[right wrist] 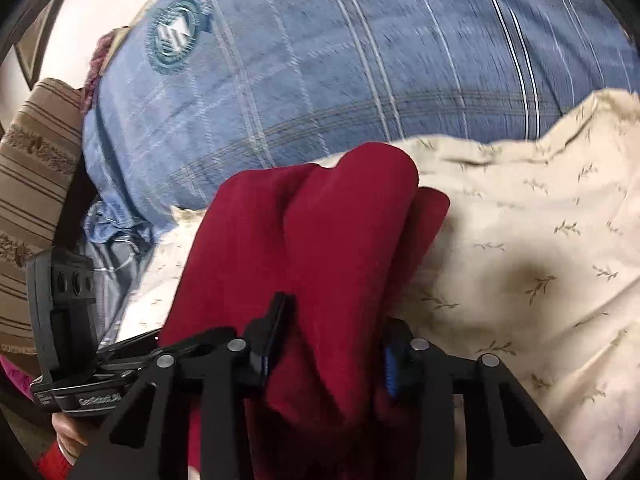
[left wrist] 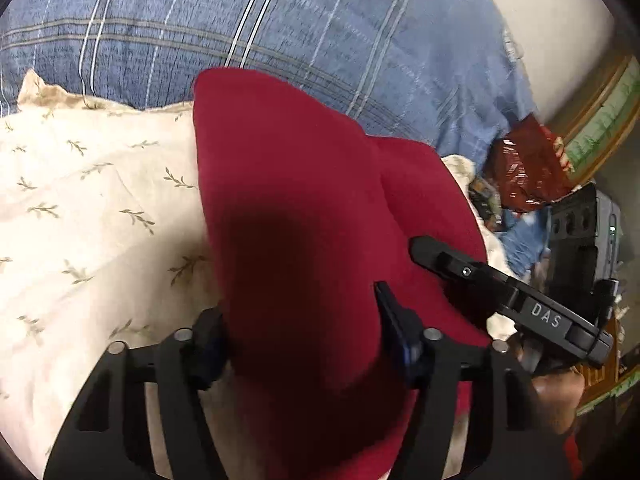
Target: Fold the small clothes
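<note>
In the left wrist view, the cream leaf-print bedcover filled the nine o'clock side, the blue plaid pillow ran across twelve o'clock, and the red garment rose through the centre from six o'clock toward twelve. The left gripper had its fingers pressed against a thick bunch of that red cloth, one on each side, so it was pinching the garment. At three o'clock the right gripper came in just beside the cloth's right edge, with a red patterned bag farther back toward two o'clock. In the right wrist view, a striped brown cushion sat at nine o'clock and the other tool's body showed at eight o'clock; the red cloth again stood at the centre in two soft rolls, lifted off the bedcover at three o'clock. The right gripper's fingers closed on a gathered wad of it, likewise pinching the garment. As a judgement, the fold looked under way but unfinished: the cloth was doubled and bunched in the air with no flat, squared shape on the bed, so laying it down, aligning its edges and making the remaining folds appeared left to do. The garment ran from between each tool's fingers forward and upward, toward twelve o'clock in both views.
</note>
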